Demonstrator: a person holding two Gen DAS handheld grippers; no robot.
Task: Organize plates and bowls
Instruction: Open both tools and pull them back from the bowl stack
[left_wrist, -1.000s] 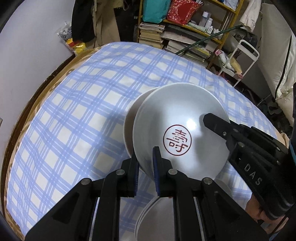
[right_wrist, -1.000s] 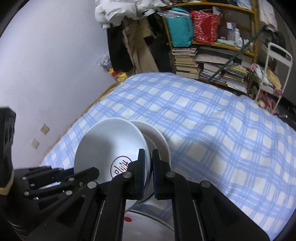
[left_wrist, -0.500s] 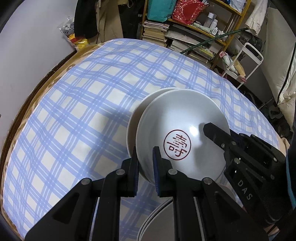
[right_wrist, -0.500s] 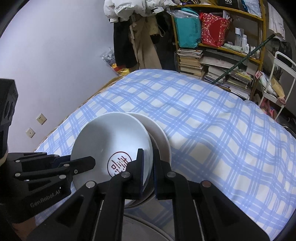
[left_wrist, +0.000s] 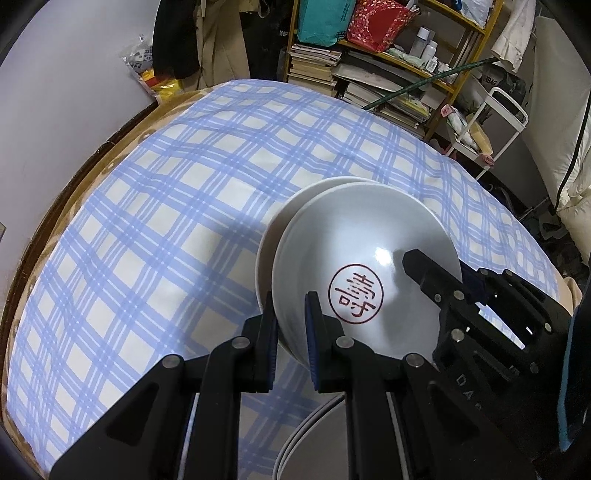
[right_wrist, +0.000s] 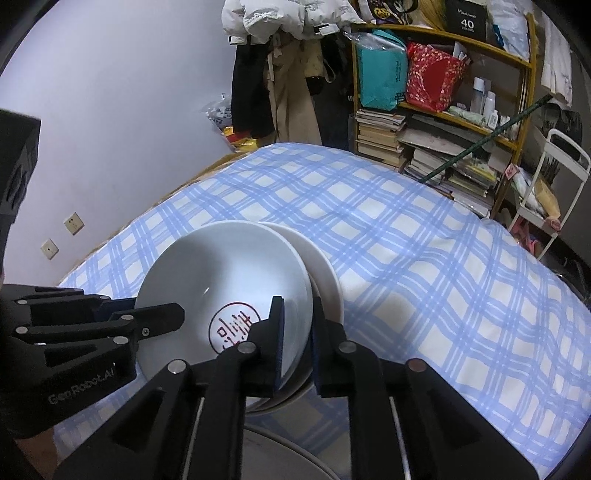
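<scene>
Bowls, two nested: the top bowl (left_wrist: 365, 258) with the red seal mark sits in the lower bowl (right_wrist: 325, 273), both tilted over the blue plaid cloth (left_wrist: 166, 206). Your left gripper (left_wrist: 290, 325) is pinching the top bowl's near rim, one pad inside, one outside. Your right gripper (right_wrist: 297, 332) straddles the rim on the opposite side; its jaws are opening, with the rim between the pads, and you can see a gap at the outer pad. Just nearer you than the bowls, a grey plate (right_wrist: 295, 458) lies on the cloth. Beyond the cloth's far edge stands a cluttered bookshelf (right_wrist: 443, 122).
</scene>
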